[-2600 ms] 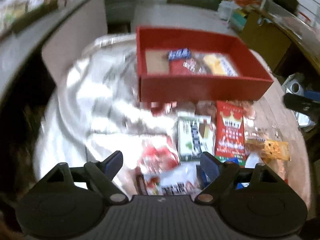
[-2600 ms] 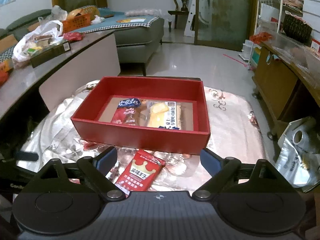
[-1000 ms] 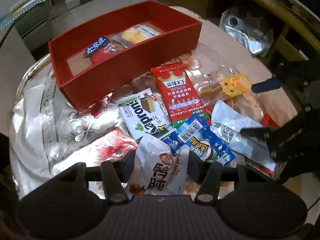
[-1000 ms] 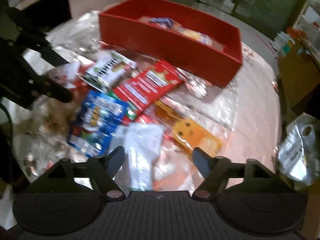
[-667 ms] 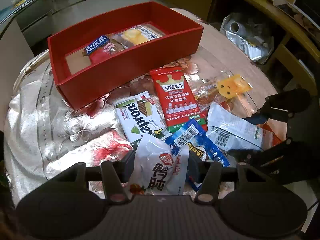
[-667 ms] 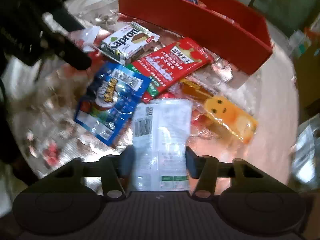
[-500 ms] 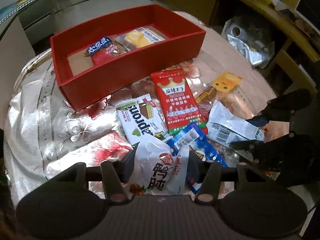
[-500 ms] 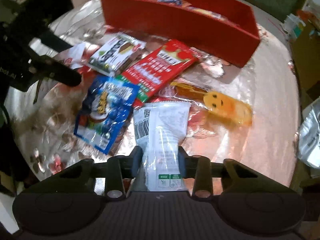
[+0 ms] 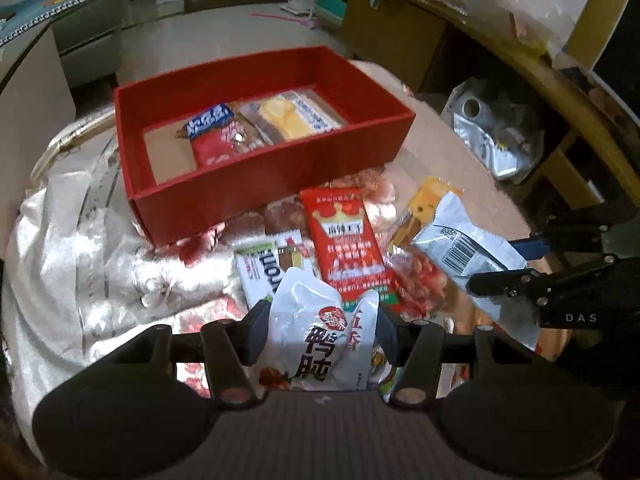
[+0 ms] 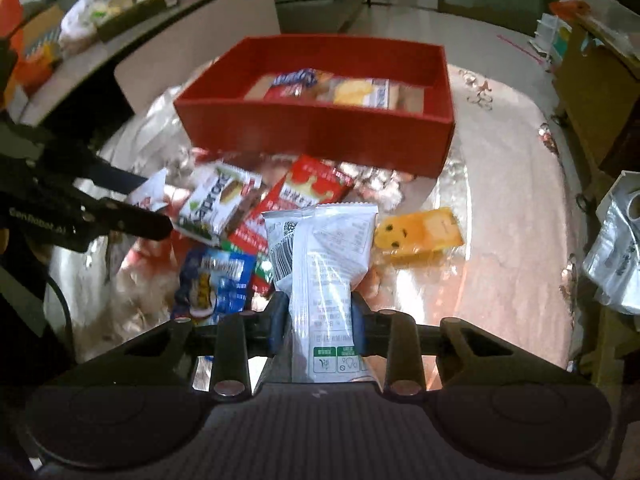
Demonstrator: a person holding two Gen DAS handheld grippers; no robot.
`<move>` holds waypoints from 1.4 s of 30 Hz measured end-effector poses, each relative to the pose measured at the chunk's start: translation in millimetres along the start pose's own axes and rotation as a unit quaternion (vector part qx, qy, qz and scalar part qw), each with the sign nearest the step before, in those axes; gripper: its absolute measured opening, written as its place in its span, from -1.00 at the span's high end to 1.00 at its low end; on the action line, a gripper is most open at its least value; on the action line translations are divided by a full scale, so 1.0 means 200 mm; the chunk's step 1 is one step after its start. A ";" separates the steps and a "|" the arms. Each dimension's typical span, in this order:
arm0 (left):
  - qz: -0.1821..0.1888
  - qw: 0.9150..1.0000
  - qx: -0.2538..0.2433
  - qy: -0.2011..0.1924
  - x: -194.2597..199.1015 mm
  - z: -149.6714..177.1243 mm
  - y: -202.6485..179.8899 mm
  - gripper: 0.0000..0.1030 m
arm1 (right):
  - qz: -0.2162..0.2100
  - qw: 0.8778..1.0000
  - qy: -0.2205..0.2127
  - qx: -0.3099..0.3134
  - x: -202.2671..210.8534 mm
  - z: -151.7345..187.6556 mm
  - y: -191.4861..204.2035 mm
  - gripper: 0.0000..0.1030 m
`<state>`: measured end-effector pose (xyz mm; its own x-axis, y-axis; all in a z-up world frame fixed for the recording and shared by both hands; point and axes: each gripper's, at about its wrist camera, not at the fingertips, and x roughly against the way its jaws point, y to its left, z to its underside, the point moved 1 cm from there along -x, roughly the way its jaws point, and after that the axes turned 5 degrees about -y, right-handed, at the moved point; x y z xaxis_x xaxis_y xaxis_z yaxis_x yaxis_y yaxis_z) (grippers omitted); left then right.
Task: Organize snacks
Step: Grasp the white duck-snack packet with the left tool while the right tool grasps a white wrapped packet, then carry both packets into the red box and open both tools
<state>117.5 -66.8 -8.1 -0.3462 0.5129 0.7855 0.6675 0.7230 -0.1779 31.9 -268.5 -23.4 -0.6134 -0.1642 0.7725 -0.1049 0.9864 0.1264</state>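
A red box (image 9: 280,176) (image 10: 320,136) stands on the table and holds a red-and-blue packet (image 9: 216,136) and a yellow cake packet (image 9: 288,116). My left gripper (image 9: 320,320) is shut on a white snack pouch with red print (image 9: 320,340), lifted above the pile. My right gripper (image 10: 318,316) is shut on a white barcode packet (image 10: 324,256), which also shows in the left wrist view (image 9: 464,248). Loose on the table lie a red crown packet (image 9: 344,240), a green-and-white wafer packet (image 10: 220,204), a blue packet (image 10: 216,280) and a yellow smiley packet (image 10: 420,232).
The table wears a shiny floral cloth (image 9: 100,260). A silver bag (image 10: 616,256) hangs off the right side. A wooden cabinet (image 9: 392,40) stands behind, and a grey counter (image 10: 120,44) with bags runs along the left.
My right gripper closed on the white barcode packet and lifted it off the pile. My left gripper kept its hold on the white pouch and rose, with the box now closer ahead.
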 end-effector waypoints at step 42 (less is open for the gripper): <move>-0.106 0.984 0.120 -0.080 -0.48 -0.64 0.38 0.03 | 0.041 0.995 -0.062 -0.074 -0.62 -0.79 -0.20 0.18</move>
<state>285.7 -119.4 -21.2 -0.5728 0.3904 0.7207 0.4004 0.9005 -0.1696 236.5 -286.4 -25.4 -0.7075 -0.0742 0.7028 0.0600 0.9846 0.1643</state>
